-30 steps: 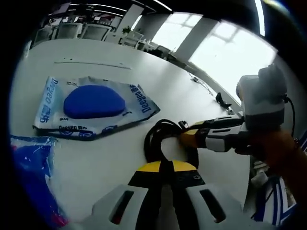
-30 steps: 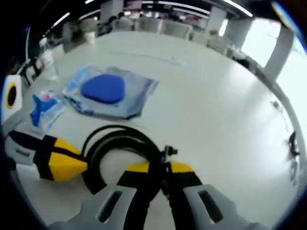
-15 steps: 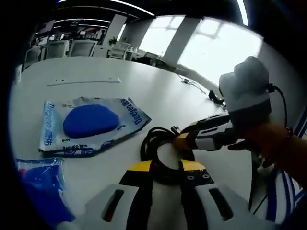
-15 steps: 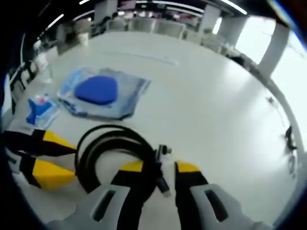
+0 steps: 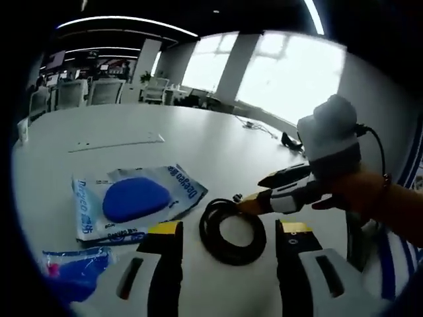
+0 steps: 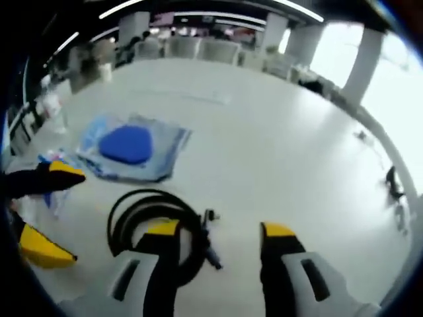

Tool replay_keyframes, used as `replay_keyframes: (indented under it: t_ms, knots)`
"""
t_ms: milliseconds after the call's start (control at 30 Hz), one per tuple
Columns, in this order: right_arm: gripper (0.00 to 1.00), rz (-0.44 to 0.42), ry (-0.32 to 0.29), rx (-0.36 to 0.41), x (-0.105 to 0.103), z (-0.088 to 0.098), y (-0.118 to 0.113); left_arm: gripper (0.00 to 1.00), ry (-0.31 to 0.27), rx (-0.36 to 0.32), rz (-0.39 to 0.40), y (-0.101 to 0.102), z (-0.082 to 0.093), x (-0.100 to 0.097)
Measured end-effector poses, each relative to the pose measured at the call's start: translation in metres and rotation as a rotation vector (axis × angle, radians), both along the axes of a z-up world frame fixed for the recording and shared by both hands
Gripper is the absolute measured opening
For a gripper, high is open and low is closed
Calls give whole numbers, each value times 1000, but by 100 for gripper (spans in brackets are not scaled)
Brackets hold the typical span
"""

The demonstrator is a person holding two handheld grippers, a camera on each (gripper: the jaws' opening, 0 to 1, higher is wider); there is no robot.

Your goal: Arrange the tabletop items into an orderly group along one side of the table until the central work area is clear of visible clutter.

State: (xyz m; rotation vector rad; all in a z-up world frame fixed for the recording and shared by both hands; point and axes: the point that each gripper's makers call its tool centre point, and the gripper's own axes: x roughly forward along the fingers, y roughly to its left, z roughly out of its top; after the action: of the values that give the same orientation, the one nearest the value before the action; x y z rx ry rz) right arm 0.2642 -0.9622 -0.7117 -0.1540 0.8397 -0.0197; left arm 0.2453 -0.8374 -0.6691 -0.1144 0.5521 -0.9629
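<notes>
Left gripper view: left tool (image 5: 228, 231) spread wide at bottom centre, holding nothing, with the coiled black cable (image 5: 232, 222) flat on the white tabletop (image 5: 198, 139) between its tips, the pack with the blue pad (image 5: 135, 199) at centre left, a small blue packet (image 5: 74, 268) at lower left, and the right tool (image 5: 274, 188) entering from the right, tips by the coil. Right gripper view: right tool (image 6: 218, 234) also wide and empty at the bottom, coil (image 6: 158, 221) at lower left, apparently partly under the left-hand jaw, pad pack (image 6: 132, 148) at middle left, left tool (image 6: 41, 210) open at the left edge.

White table (image 5: 198, 132): cable coil (image 5: 232, 230), blue packets (image 5: 135, 200).
</notes>
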Motion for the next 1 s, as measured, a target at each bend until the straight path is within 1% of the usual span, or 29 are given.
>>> replay_keyframes:
  t_ms: [67,100,133,167,233,300,367,433,533,633,700,767,833,867,1000]
  knots:
    - [51,-2,-14,4,0,5,1,66,-22,-6,-4,2,7,1]
    - [53,-1,-23,10,0,7,2,72,-31,-8,1,4,10,2]
    - [55,-8,-30,22,-1,10,3,75,-39,-9,4,6,12,2]
    - [58,-10,-32,25,-2,12,3,78,-50,-16,9,8,15,3]
    - [62,-12,-45,50,-2,16,7,82,-48,-24,15,12,20,4]
    - [68,-21,-55,67,-3,21,11,88,-53,-48,19,14,27,5]
    - [73,-21,-65,86,-5,26,17,91,-72,-59,20,18,35,5]
    - [75,-17,-73,100,-7,30,22,95,-84,-63,22,23,42,6]
    - [81,-12,-93,144,-9,36,31,99,-86,-85,34,31,50,6]
    - [88,-3,-102,186,-11,42,40,100,-83,-88,32,38,54,4]
    - [93,6,-103,175,-13,44,42,100,-91,-93,31,44,59,3]
    - [95,23,-102,175,-16,46,46,100,-89,-94,28,48,61,2]
    - [98,22,-103,198,-18,47,50,100,-87,-100,25,54,66,0]
    - [99,26,-103,210,-20,48,53,100,-100,-108,21,58,70,-1]
    - [100,45,-100,231,-26,50,62,100,-107,-108,15,68,77,-2]
